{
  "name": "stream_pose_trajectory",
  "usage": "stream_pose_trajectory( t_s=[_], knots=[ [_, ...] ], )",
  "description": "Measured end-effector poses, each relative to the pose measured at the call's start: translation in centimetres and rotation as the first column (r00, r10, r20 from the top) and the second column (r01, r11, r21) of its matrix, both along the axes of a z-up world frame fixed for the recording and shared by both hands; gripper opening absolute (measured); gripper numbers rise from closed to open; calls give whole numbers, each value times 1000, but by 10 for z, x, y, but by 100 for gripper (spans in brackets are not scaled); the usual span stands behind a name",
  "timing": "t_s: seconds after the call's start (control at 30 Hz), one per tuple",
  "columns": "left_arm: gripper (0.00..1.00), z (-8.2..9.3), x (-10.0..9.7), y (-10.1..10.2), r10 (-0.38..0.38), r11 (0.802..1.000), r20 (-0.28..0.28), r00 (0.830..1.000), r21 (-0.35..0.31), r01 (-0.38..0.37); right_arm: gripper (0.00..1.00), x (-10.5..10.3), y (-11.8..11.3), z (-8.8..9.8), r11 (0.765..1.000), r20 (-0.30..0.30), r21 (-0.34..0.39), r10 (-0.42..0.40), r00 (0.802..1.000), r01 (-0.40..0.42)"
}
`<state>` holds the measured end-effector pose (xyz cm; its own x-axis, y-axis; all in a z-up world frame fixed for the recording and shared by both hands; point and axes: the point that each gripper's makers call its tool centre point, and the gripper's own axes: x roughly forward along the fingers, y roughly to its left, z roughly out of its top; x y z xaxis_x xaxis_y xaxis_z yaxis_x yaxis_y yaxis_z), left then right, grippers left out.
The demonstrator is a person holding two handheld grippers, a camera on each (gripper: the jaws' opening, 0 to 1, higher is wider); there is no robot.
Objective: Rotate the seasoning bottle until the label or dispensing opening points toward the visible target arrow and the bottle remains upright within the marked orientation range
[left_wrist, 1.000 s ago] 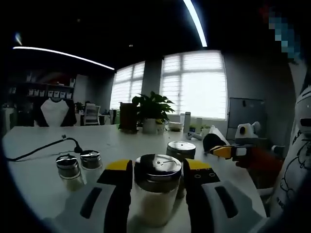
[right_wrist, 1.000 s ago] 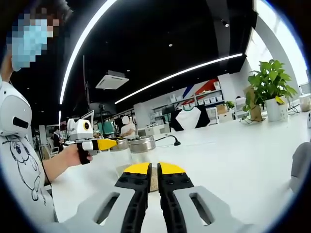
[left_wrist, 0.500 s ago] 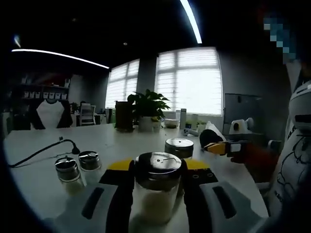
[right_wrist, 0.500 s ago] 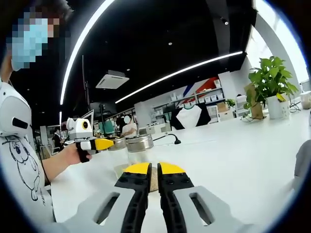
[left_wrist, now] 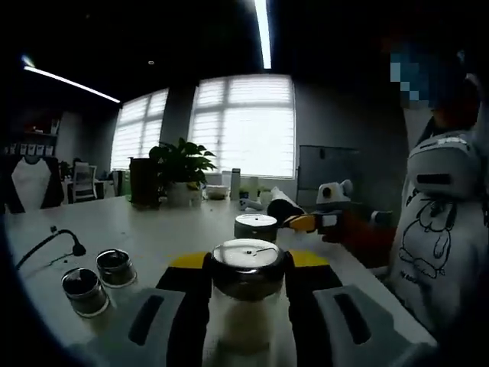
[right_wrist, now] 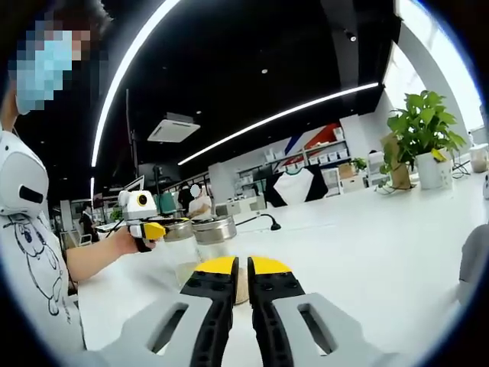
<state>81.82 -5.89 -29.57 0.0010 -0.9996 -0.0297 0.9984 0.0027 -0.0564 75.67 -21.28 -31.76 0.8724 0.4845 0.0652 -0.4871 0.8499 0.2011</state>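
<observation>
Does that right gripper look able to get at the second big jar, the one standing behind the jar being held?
Probably yes. The right gripper is shut and empty, and bare table lies between it and the second jar. The left gripper is clamped on the seasoning bottle close by.

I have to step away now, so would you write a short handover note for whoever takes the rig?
Left gripper: shut on the seasoning bottle, upright on the white table.
Right gripper: shut, empty, resting low over the table.
A second jar stands just behind; two small shakers stand to the left.
Done: bottle gripped.
Left: no target arrow is visible, so I cannot tell whether the rotation is finished; check, then release.
</observation>
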Motion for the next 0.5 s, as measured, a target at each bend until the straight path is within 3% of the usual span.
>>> stream_pose_trajectory(
  t_s=[0.2, 0.33, 0.43, 0.5],
  knots=[
    [40, 0, 0, -1, 7, 1000, 2, 1000, 15, -7, 2, -2, 2, 0, 1000, 1, -11, 7, 1000, -7],
    [42, 5, 3, 5, 113, 994, -8, 994, -13, -113, 2, -2, 1, -1, 1000, 1, -3, 1, 1000, -1],
    [42, 19, 1, 12, 196, 979, 38, 980, -68, -193, 2, -2, 0, -2, 1000, -1, 0, -1, 1000, 1],
    [42, 24, 1, 14, 246, 967, 40, 968, -83, -242, 2, -2, 0, -4, 1000, -6, 2, -1, 1000, 1]
  ],
)
